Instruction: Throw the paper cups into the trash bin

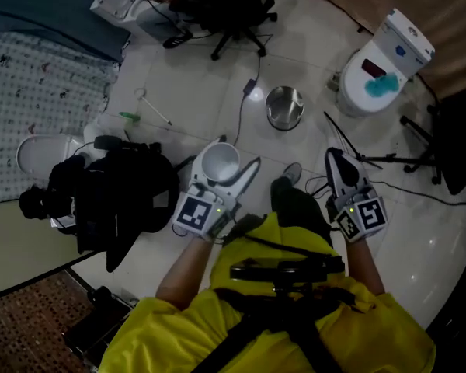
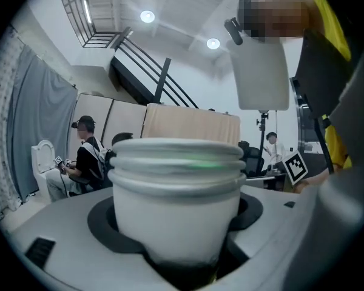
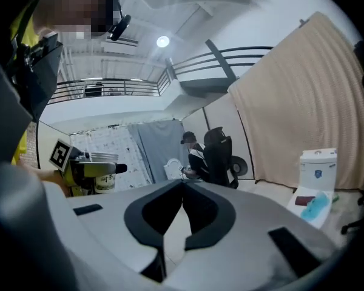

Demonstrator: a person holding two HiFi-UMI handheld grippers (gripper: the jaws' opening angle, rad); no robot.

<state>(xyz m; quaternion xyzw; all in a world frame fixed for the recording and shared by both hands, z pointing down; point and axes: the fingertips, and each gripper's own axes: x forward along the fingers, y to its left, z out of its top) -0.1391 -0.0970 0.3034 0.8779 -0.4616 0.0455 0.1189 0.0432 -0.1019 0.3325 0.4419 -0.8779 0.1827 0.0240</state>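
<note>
A stack of white paper cups (image 1: 218, 162) sits upright between the jaws of my left gripper (image 1: 222, 169), which is shut on it. In the left gripper view the cups (image 2: 177, 190) fill the middle, rims stacked one on another. A round shiny metal trash bin (image 1: 284, 107) stands on the pale floor ahead, a little beyond and between both grippers. My right gripper (image 1: 333, 158) is held out on the right, jaws shut together with nothing in them; its own view shows the dark pads meeting (image 3: 182, 187). Both grippers are raised above the floor.
A white toilet (image 1: 382, 62) with a teal cloth stands at the far right, another toilet (image 1: 37, 154) at the left. A black bag (image 1: 113, 196) lies by my left side. A black office chair (image 1: 233, 10), cables and a tripod (image 1: 396, 159) lie around the bin.
</note>
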